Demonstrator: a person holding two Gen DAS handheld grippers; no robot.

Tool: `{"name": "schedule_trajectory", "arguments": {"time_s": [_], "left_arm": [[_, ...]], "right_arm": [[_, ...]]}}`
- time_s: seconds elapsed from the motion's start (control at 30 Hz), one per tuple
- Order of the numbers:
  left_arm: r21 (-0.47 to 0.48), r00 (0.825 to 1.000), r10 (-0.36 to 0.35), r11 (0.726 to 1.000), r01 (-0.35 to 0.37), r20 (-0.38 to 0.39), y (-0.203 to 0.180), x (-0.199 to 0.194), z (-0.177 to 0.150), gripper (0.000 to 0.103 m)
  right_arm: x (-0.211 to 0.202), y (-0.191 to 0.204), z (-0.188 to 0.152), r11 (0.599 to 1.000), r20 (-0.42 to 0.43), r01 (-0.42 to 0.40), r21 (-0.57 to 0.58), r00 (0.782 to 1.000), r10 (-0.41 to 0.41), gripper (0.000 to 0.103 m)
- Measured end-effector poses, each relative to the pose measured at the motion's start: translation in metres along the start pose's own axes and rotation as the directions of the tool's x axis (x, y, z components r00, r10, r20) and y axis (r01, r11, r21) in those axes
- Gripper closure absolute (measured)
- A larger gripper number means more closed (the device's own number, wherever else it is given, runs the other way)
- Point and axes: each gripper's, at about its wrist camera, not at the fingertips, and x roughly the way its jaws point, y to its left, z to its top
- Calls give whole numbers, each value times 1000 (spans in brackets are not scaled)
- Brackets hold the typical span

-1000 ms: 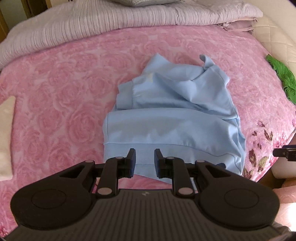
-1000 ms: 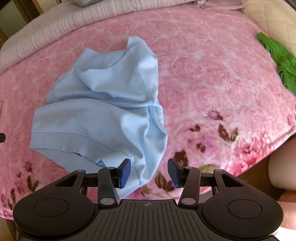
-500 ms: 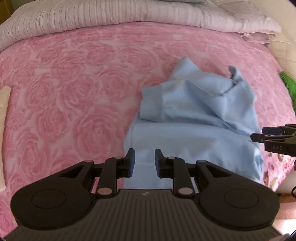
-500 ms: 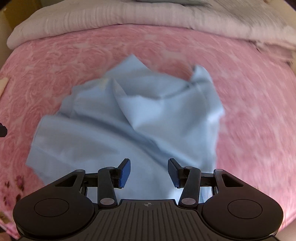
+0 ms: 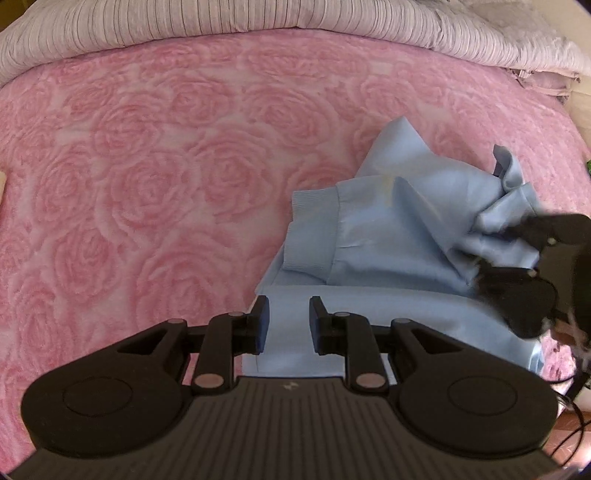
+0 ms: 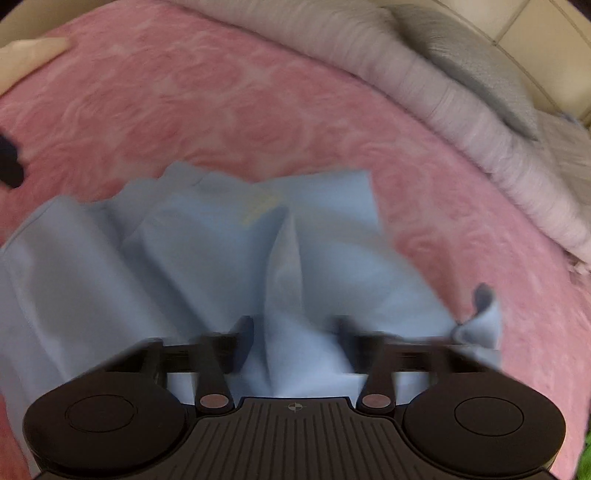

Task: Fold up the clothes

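A crumpled light blue sweatshirt (image 5: 388, 240) lies on the pink rose-patterned blanket (image 5: 166, 177); a ribbed cuff faces left. My left gripper (image 5: 286, 319) is open and empty, just above the garment's near left hem. My right gripper (image 6: 295, 339) is open, low over the garment (image 6: 207, 258), with a raised fold of blue cloth between its fingers; this view is blurred. In the left wrist view the right gripper (image 5: 495, 251) shows at the garment's right side, its fingers astride bunched cloth.
Folded striped grey bedding (image 5: 258, 18) runs along the far edge of the bed, also in the right wrist view (image 6: 461, 103). A cream cloth (image 6: 26, 59) lies at the far left. The bed's edge is at the right.
Both grippers have swung left across the bed. The right gripper has moved forward and down onto the garment's right side, so cloth now sits between its fingers. The left gripper stays open.
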Motion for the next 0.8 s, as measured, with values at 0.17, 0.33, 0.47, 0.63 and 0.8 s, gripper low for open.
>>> {"name": "schedule_trajectory", "arguments": {"time_s": [0.17,0.33,0.47,0.63,0.8], "left_arm": [[20,1000,14,1000,-15,12,-16,1,6,84],[78,1000,17,997,-19,26,-49,0,7,84],[159,1000,-9,987,6,20,-91,5,2,84],[337,997,-73,939,71,-7,-165,21,-16,79],[550,996,-88,833,63,18,-235,48,-38,75]], "right_arm": [[-89,-79,-65,964,215,-45,264,977,-13,101],[-174,-197,-175,738,129,212,641,918,-376,101],[-183,-289,-287,177,-348,458,871,830,-435,78],[-177,-290,-375,-67,-290,282,957,940,-180,58],[-142,-254,-392,-2,-213,213,977,977,-23,56]]}}
